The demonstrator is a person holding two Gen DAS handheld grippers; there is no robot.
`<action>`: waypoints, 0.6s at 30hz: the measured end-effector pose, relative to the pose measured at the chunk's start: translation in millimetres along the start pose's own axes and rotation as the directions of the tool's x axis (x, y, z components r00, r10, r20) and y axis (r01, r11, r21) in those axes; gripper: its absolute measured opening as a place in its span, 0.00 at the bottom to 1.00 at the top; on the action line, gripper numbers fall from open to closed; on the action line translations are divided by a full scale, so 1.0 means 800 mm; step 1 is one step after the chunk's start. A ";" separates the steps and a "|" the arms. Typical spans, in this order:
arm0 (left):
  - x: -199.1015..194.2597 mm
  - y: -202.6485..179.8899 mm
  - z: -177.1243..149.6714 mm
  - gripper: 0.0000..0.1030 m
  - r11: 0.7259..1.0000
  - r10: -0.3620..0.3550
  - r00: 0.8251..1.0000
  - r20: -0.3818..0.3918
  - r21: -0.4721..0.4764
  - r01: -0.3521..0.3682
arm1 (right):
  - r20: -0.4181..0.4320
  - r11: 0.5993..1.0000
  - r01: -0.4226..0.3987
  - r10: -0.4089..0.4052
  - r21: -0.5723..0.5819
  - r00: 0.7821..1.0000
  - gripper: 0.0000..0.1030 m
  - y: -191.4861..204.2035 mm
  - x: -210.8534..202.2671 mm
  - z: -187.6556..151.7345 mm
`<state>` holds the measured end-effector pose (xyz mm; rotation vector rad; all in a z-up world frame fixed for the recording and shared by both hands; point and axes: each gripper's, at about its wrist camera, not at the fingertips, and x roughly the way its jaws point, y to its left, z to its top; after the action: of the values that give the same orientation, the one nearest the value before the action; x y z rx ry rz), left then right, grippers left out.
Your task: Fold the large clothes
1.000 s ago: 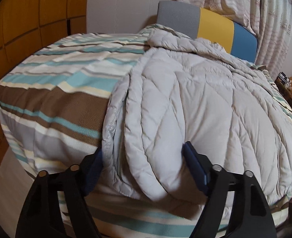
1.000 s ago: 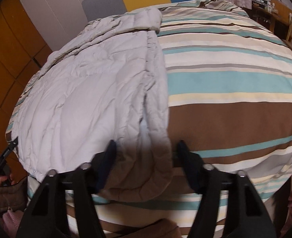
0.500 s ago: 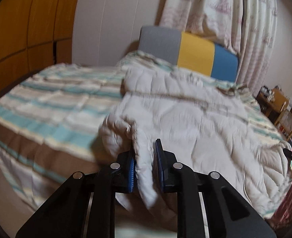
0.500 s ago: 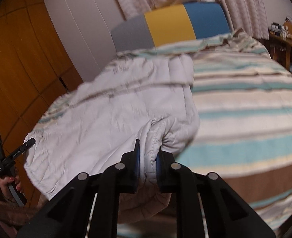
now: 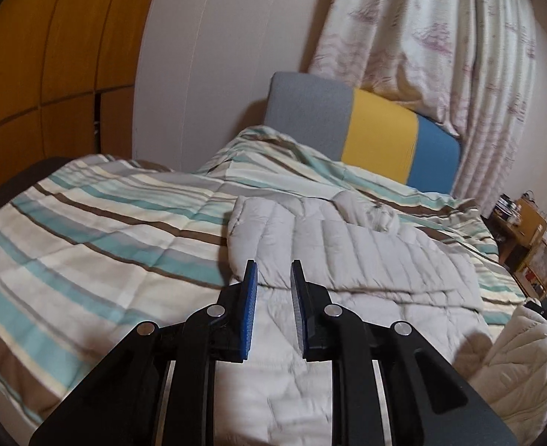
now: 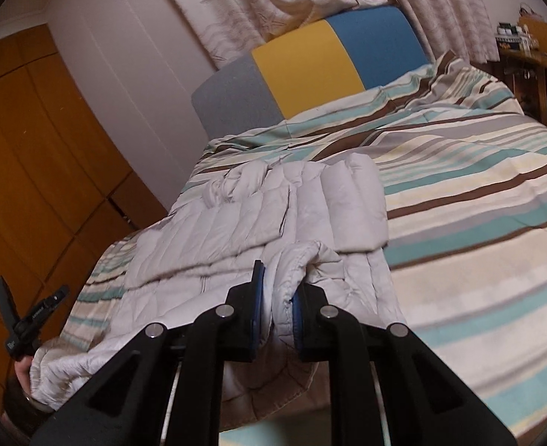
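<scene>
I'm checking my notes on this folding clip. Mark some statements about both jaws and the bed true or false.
1. The right gripper is clamped on the grey quilted coat. True.
2. The left gripper grips the coat. False: its jaws stand apart with nothing between them.
3. The coat lies on a striped bedspread. True.
4. The headboard is plain red. False: grey, yellow and blue.

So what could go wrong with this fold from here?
1. The left gripper is open and holds nothing, while the right gripper pinches one bunched edge of the quilted jacket, so the fold may drag askew.
2. The jacket's near part hangs over the edge of the bed; it might slide off.
</scene>
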<state>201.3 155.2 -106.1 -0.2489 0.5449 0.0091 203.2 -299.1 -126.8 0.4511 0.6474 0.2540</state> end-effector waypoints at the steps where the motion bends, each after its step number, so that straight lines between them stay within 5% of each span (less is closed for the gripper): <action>1: 0.012 0.002 0.003 0.18 1.000 -0.010 1.000 -0.009 -0.020 0.010 | -0.003 1.000 0.004 -0.004 0.014 1.000 0.12 -0.002 0.012 0.007; 8: 0.074 0.005 0.031 0.18 0.989 -0.049 0.999 -0.013 -0.142 0.046 | 0.014 0.994 0.044 -0.046 0.098 0.999 0.12 -0.015 0.085 0.050; 13: 0.110 0.013 0.076 0.18 0.984 0.009 1.000 0.027 -0.179 -0.004 | 0.044 0.965 0.093 -0.107 0.244 0.993 0.12 -0.049 0.133 0.091; 18: 0.095 0.046 0.090 0.18 0.979 0.065 0.994 0.087 -0.197 -0.047 | 0.024 0.958 0.143 -0.154 0.250 0.988 0.12 -0.075 0.171 0.113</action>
<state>300.5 203.9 -94.0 -0.4223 0.4580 0.1290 370.9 -331.2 -163.5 0.6429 0.6697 0.0192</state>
